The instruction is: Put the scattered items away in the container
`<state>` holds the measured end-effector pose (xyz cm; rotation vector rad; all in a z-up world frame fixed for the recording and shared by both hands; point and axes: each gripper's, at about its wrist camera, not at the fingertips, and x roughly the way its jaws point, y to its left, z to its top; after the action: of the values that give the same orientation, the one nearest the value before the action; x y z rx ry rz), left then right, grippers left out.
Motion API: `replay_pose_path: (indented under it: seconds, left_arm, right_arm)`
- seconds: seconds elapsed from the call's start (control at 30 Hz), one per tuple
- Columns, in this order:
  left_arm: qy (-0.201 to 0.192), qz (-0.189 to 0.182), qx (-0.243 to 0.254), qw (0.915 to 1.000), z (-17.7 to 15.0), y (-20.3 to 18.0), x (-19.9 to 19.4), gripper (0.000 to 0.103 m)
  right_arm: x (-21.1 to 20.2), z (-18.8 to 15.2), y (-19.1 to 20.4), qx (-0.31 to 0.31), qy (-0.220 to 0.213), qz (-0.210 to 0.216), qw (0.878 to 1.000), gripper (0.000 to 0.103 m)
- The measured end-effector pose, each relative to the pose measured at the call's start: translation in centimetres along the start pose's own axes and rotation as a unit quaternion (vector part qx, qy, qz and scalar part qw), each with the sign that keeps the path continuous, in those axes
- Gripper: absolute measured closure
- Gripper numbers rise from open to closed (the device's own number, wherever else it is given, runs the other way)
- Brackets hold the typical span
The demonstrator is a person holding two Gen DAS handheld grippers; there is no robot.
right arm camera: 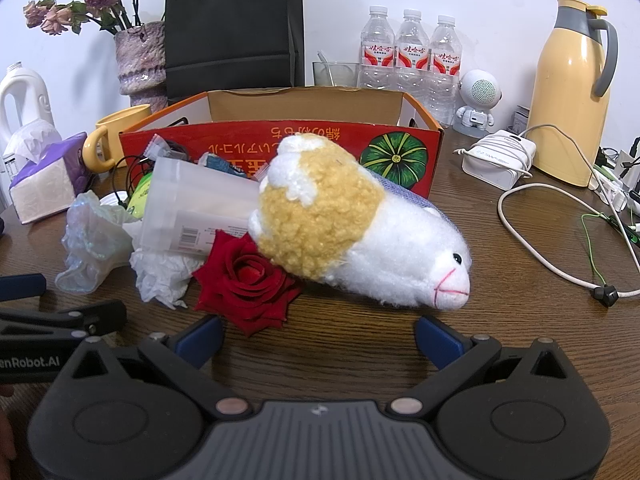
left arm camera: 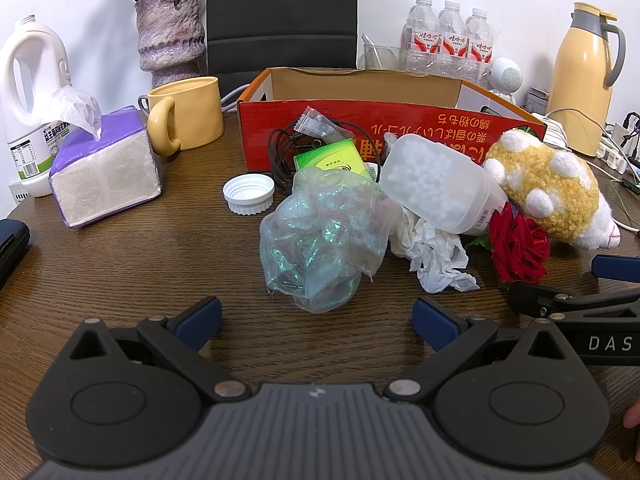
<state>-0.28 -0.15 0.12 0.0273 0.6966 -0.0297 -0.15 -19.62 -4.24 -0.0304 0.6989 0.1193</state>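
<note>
Nothing tidied yet, apparently: cardboard box [right arm camera: 280, 144] interior looks empty where visible, while plush toy [right arm camera: 352, 236], red rose [right arm camera: 248, 284], iridescent bag [left arm camera: 320, 236] and plastic jar [left arm camera: 432, 184] lie heaped on counter [left arm camera: 140, 264] before it; left claw [left arm camera: 318, 322] and right claw [right arm camera: 318, 340] both spread, holding nothing.

1. A dark wooden table [left arm camera: 132, 248] carries everything.
2. Ahead of the tool lie a shimmery bag [left arm camera: 320, 240], crumpled tissue [left arm camera: 436, 252], red rose [right arm camera: 250, 280] and plush toy [right arm camera: 360, 240].
3. Beyond them stands the cardboard box [left arm camera: 400, 136].

black left gripper [left arm camera: 317, 318], right gripper [right arm camera: 318, 336]; blue fingers [left arm camera: 200, 314]; silver pivots.
</note>
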Motion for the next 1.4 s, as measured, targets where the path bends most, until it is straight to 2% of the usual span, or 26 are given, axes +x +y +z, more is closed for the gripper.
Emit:
replay_pose_path:
  seconds: [0.3, 0.4, 0.47, 0.6, 0.7, 0.83, 0.87, 1.0, 1.1, 1.23, 1.27, 1.4]
  left_arm:
    - [-0.001, -0.004, -0.002, 1.0, 0.0, 0.3, 0.1, 0.0]
    - [-0.004, -0.017, 0.003, 0.9998, -0.3, 0.5, -0.3, 0.0]
    - [-0.005, -0.042, -0.003, 0.9991, -0.4, 1.3, -1.0, 0.0]
    - [-0.043, -0.068, -0.034, 0.9961, 0.3, 3.4, -2.2, 0.0]
    - [-0.034, -0.066, -0.037, 0.9966, 1.7, 4.1, -1.1, 0.0]
    - [-0.034, -0.06, -0.031, 0.9972, 2.6, 4.5, 0.4, 0.002]
    - [-0.028, -0.06, -0.028, 0.9974, 2.7, 4.5, 0.7, 0.005]
    - [-0.01, -0.074, -0.017, 0.9971, 3.0, 4.5, 1.7, 0.042]
    - [-0.006, -0.081, -0.015, 0.9966, 3.0, 4.6, 1.8, 0.06]
    - [-0.019, -0.089, -0.006, 0.9958, 2.9, 4.7, 0.8, 0.07]
    - [-0.025, -0.091, -0.001, 0.9956, 2.8, 4.7, 0.3, 0.07]
    - [-0.039, -0.091, 0.006, 0.9951, 2.6, 4.7, -1.1, 0.072]
  right_arm:
    - [0.0, 0.0, 0.0, 0.0, 0.0, 0.0, 1.0, 0.0]
    - [0.2, -0.3, 0.0, -0.001, 0.0, 0.002, 1.0, 0.0]
    - [0.1, -0.4, -0.2, -0.006, 0.001, 0.007, 1.0, 0.0]
    - [-1.2, -0.7, -0.3, -0.003, -0.007, 0.048, 0.999, 0.0]
    - [-2.2, -0.2, 0.0, -0.002, -0.03, 0.064, 0.998, 0.003]
    - [-3.8, 0.9, 0.2, -0.048, -0.082, 0.011, 0.995, 0.005]
    - [-3.8, 1.0, 0.1, -0.066, -0.088, 0.001, 0.994, 0.005]
    - [-2.9, 1.9, -1.7, -0.133, -0.089, -0.035, 0.987, 0.004]
    - [-1.9, 2.6, -3.8, -0.164, -0.062, 0.006, 0.985, 0.004]
    - [0.2, 3.3, -4.8, -0.199, -0.024, 0.048, 0.978, 0.008]
    - [0.4, 3.4, -4.7, -0.214, -0.024, 0.061, 0.975, 0.013]
    - [1.7, 4.1, -4.7, -0.245, -0.026, 0.111, 0.963, 0.017]
